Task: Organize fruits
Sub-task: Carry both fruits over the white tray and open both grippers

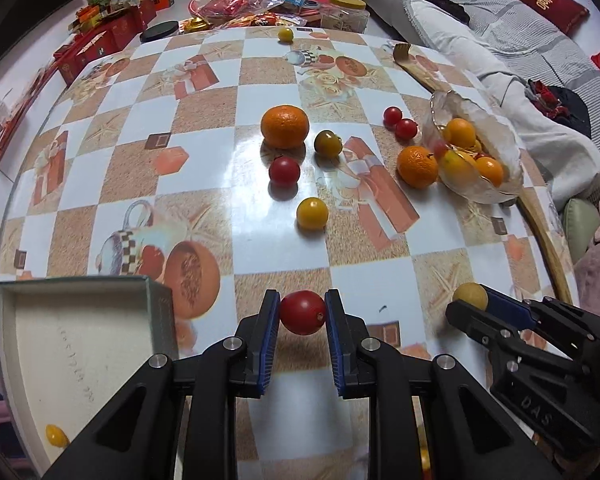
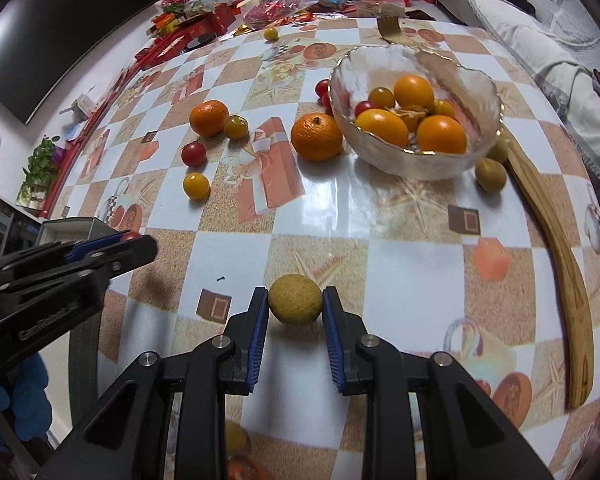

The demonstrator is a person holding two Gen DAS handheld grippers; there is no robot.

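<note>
Gripping is being maintained by both tongs, each closed on one small fruit lifted just clear of the table (image 1: pixel 228 184). The left tongs (image 1: pixel 302 312) are being held nearly shut on a red cherry tomato (image 1: pixel 302 312), pinched across its middle between the blue pads. The right tongs (image 2: pixel 295 305) are being held narrowly parted around a dull yellow round fruit (image 2: pixel 295 305), which is filling the gap. Both tongs are being pointed steeply downward, side by side.

A white box (image 1: pixel 72 344) is lying just left of the left tongs, with one yellow fruit already inside; a glass bowl (image 2: pixel 476 80) of fruit is standing well ahead of the right tongs. As a judgement, light pressure is being advised, since the tomato skin is soft, and each fruit should be lowered close to its container floor before release. Loose fruit is lying ahead of both tongs.
</note>
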